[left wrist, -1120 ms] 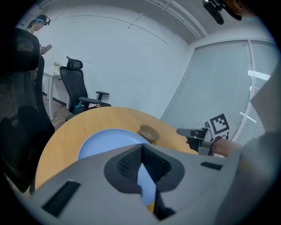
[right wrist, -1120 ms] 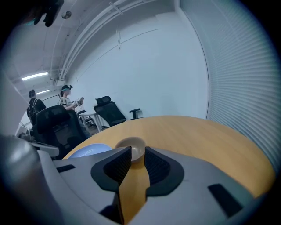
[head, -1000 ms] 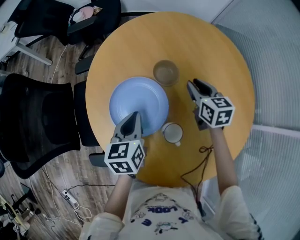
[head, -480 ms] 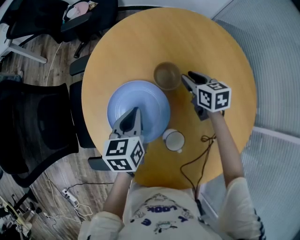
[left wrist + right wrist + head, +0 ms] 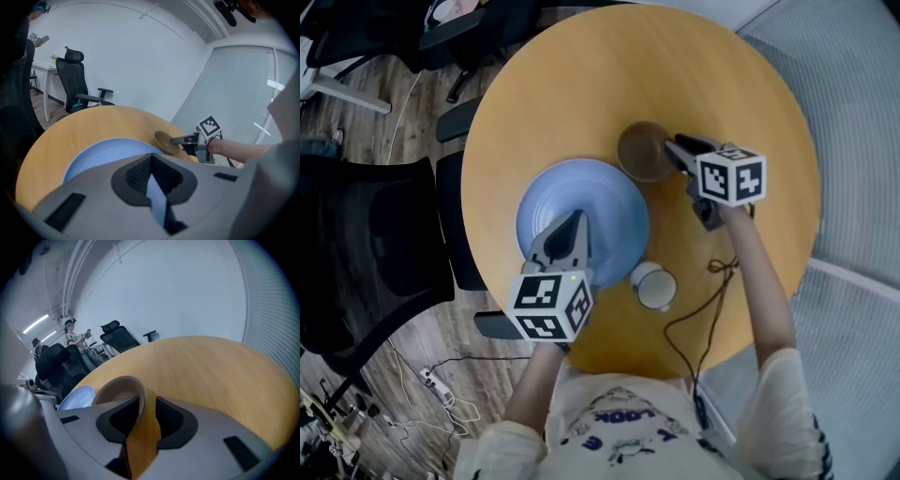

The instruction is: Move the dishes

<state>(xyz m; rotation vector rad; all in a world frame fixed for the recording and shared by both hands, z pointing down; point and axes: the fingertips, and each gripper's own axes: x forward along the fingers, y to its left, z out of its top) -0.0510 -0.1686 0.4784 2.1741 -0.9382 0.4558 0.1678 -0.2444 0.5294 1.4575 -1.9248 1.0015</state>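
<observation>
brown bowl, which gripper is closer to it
Right. The right gripper is at the brown bowl, whose rim sits between its jaws, which have just been opening. The left gripper is farther off, shut on the near edge of the blue plate.

— Round wooden table, black office chairs alongside?
— Yes. Wood-plank floor underneath, with a power strip. Plain white wall behind, grey blinds at right, strip lights overhead.
</observation>
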